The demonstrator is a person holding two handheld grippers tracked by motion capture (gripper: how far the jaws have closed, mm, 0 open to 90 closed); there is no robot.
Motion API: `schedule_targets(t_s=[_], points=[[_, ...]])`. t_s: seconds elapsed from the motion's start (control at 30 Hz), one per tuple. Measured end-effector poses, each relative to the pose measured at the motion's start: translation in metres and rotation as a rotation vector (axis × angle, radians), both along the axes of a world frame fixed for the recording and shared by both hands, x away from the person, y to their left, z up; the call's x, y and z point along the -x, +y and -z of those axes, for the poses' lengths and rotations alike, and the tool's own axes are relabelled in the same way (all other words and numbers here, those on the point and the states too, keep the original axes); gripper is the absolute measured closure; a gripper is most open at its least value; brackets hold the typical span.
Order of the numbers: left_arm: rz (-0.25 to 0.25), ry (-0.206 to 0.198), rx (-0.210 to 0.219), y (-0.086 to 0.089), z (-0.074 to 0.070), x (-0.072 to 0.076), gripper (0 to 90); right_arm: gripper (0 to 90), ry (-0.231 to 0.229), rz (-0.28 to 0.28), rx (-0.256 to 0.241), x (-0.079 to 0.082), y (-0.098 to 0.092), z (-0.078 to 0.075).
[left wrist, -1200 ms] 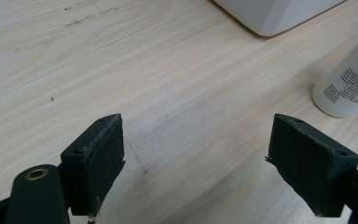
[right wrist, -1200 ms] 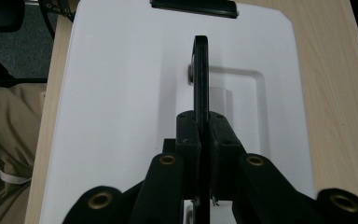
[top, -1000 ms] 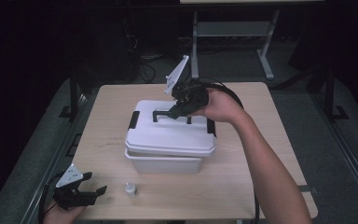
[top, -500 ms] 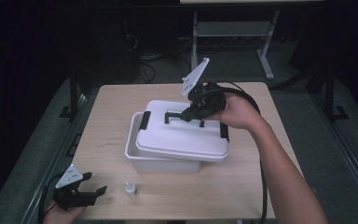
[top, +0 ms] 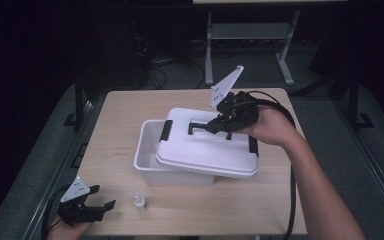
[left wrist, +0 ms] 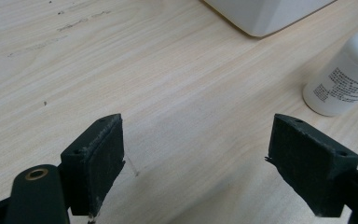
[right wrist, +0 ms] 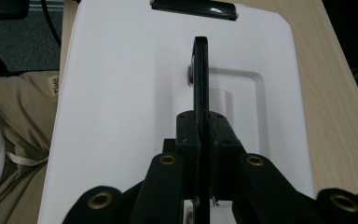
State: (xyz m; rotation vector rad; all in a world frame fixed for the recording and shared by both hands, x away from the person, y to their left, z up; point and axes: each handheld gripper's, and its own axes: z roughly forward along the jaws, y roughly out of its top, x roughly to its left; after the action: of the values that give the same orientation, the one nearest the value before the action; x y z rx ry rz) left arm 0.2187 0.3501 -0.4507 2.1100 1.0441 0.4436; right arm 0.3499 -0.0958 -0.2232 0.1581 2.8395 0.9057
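At the centre of the high view, the right gripper (top: 219, 123) has its jaws clenched on the black handle (right wrist: 200, 70) of a white rectangular plastic lid (top: 205, 150), which hangs tilted and offset toward the right over the white plastic box (top: 147, 150), leaving the box's left end uncovered. The box stands mid-frame on the light wooden table (top: 115, 130). At the lower left corner, the left gripper (top: 97, 210) rests at the table's near edge with jaws released and spread, holding nothing. A small white bottle (top: 139, 202) stands upright just right of it, near the box's front wall.
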Motion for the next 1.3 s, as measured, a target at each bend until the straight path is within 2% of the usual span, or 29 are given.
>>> schedule_targets(t_s=[0.63, 1.3], points=[[0.005, 0.004, -0.005, -0.002, 0.001, -0.001, 18.1, 84.1, -0.003, 0.082, -0.009, 0.013, -0.056, 0.003], [0.002, 0.001, -0.01, -0.003, 0.0, -0.001, 18.1, 84.1, 0.012, 0.151, -0.028, 0.025, -0.102, 0.012]])
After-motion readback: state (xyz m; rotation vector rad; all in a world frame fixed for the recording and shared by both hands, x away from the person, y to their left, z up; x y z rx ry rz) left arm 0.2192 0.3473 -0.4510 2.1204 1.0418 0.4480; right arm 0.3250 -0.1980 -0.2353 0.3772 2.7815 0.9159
